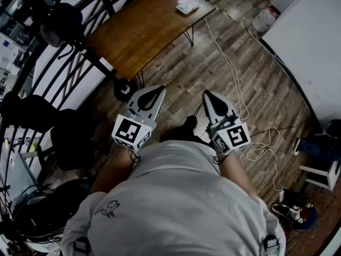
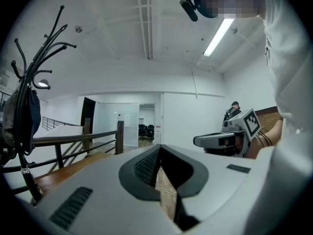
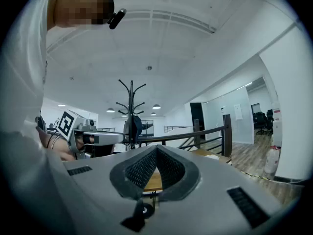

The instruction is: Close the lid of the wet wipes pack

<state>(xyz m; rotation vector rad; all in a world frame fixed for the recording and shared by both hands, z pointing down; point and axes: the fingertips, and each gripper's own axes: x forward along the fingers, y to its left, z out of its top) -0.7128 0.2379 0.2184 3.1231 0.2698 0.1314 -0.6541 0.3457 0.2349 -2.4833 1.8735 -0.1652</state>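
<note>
The wet wipes pack (image 1: 187,5) is a small white packet at the far end of the brown wooden table (image 1: 144,31); it is too small to tell how its lid stands. Both grippers are held level in front of my torso, well short of the table. My left gripper (image 1: 159,91) has its jaws together with nothing between them, and its tips (image 2: 159,149) meet in the left gripper view. My right gripper (image 1: 206,95) is likewise shut and empty, with its tips (image 3: 156,149) closed. Each gripper shows sideways in the other's view.
A black coat stand (image 1: 64,23) with hanging bags stands left of the table, beside a dark railing (image 1: 32,84). White cables (image 1: 240,100) trail over the wood floor on the right. A white surface (image 1: 314,36) fills the upper right, and a white stool (image 1: 319,175) stands lower right.
</note>
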